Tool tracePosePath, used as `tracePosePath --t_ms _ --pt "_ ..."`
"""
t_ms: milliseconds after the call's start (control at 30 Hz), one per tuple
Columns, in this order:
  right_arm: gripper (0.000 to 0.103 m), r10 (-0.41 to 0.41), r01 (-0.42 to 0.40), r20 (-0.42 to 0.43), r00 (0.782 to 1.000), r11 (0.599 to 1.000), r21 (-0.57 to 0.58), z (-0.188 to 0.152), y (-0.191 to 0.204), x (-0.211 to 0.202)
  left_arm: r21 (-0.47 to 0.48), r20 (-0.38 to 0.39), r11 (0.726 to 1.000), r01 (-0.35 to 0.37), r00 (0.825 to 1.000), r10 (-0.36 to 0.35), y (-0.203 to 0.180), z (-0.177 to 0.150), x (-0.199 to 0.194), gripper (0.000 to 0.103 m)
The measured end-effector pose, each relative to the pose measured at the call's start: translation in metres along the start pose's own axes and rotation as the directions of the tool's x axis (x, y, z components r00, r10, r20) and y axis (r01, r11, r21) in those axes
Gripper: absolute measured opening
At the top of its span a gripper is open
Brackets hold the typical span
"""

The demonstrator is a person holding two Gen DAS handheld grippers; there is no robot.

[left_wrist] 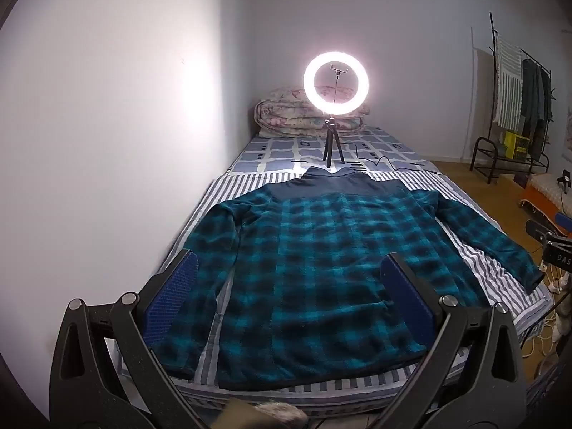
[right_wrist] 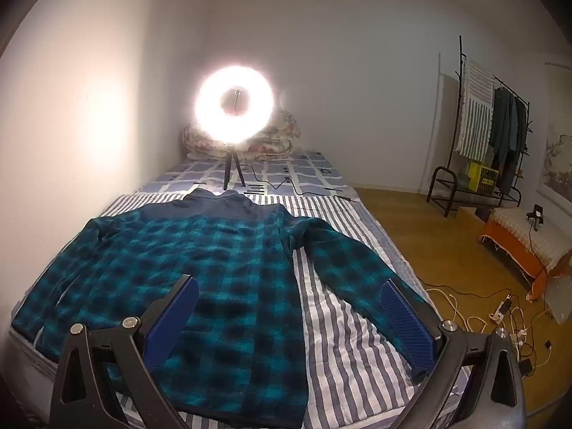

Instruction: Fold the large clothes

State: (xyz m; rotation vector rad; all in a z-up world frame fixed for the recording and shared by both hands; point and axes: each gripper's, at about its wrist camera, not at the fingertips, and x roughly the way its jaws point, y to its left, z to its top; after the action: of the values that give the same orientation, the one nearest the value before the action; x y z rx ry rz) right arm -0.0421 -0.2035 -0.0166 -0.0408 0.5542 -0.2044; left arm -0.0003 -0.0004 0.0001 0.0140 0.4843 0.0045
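Observation:
A teal and black plaid fleece jacket [left_wrist: 314,268] with a dark blue yoke lies flat, back up, on the striped bed [left_wrist: 493,279], collar toward the far end and both sleeves spread out. It also shows in the right wrist view [right_wrist: 200,261]. My left gripper [left_wrist: 289,268] is open and empty, held above the jacket's lower left part. My right gripper [right_wrist: 289,296] is open and empty, above the jacket's right side and right sleeve [right_wrist: 357,275]. The right gripper's body [left_wrist: 550,246] shows at the right edge of the left wrist view.
A lit ring light on a small tripod [left_wrist: 335,87] stands on the bed beyond the collar, its cable [left_wrist: 386,162] trailing right. A folded quilt [left_wrist: 286,118] lies at the head. A wall runs along the left. Clothes rack [right_wrist: 493,132], orange-draped bench [right_wrist: 525,243] and floor cables [right_wrist: 500,314] are on the right.

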Motion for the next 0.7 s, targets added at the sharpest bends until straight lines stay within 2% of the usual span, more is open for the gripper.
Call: tracePosePath --t_ms 467,700 --pt "0.103 0.007 -0.007 -0.005 1.0 1.0 0.005 -0.006 0.007 0.005 -0.005 0.003 1.0 0.0 1.0 0.0 0.009 -0.003 0.006 0.103" --pt "0.103 0.008 -0.008 -0.007 1.0 1.0 0.015 -0.003 0.005 0.003 -0.013 0.022 1.0 -0.013 1.0 0.013 0.01 0.003 -0.006 0.103"
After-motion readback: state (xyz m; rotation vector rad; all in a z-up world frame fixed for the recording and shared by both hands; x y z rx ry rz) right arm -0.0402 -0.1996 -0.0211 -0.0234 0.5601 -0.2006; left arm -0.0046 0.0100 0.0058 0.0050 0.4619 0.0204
